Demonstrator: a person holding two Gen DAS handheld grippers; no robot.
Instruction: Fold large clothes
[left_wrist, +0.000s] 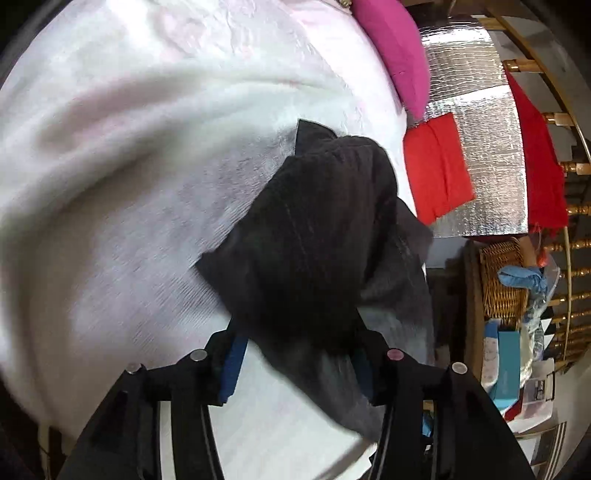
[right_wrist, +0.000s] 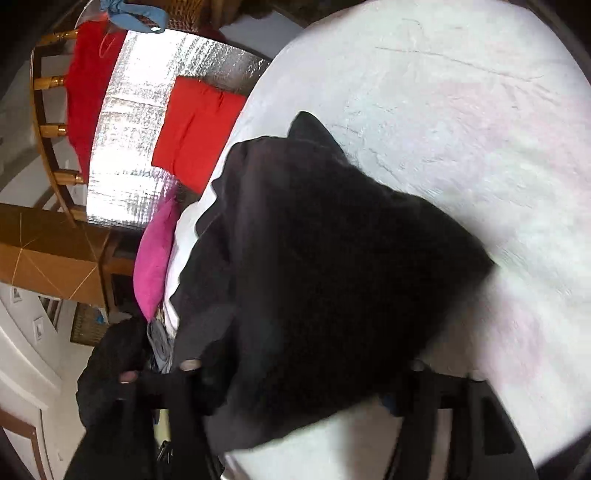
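My left gripper: jaws set fairly wide, blue pads visible on both fingers, with the black garment bunched between them; whether the pads actually pinch the cloth, I cannot tell. My right gripper: fingers almost wholly draped by the same black garment, frame blurred, jaw gap not readable. No legible writing or labels. The garment is dark, finely ribbed or striped, partly folded into a thick wad with one pointed corner, lifted over the white blanket. Beyond the blanket's edge: a magenta pillow, a folded red cloth on a silver foil mat.
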